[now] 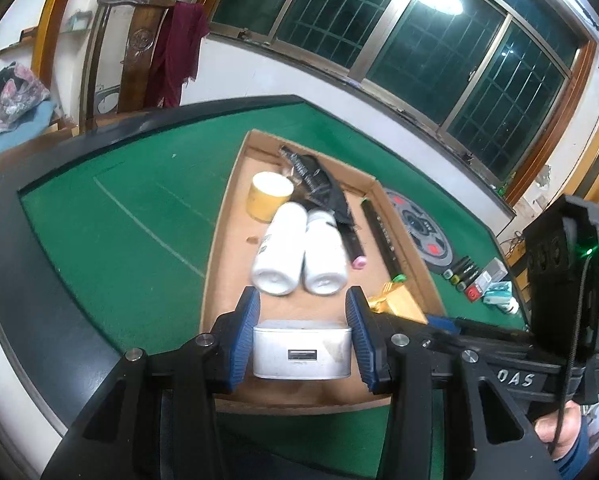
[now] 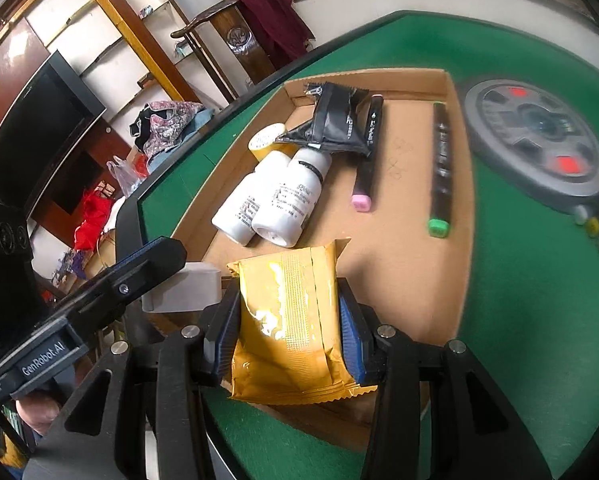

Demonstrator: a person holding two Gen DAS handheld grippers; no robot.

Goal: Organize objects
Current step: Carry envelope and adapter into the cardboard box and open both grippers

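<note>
The left claw (image 1: 301,322) pinches a white charger (image 1: 301,354) over the cardboard tray's (image 1: 219,240) near edge; the right claw (image 2: 287,320) squeezes a yellow packet (image 2: 289,320) beside it, so lowering together risks collision

A carved wooden chair (image 1: 141,50) with a maroon cloth (image 1: 179,52) draped over it stands behind the green felt table (image 1: 111,208). A dark barred window (image 1: 419,40) spans the wall; a black television (image 2: 39,128) sits among white shelves (image 2: 111,12).
</note>
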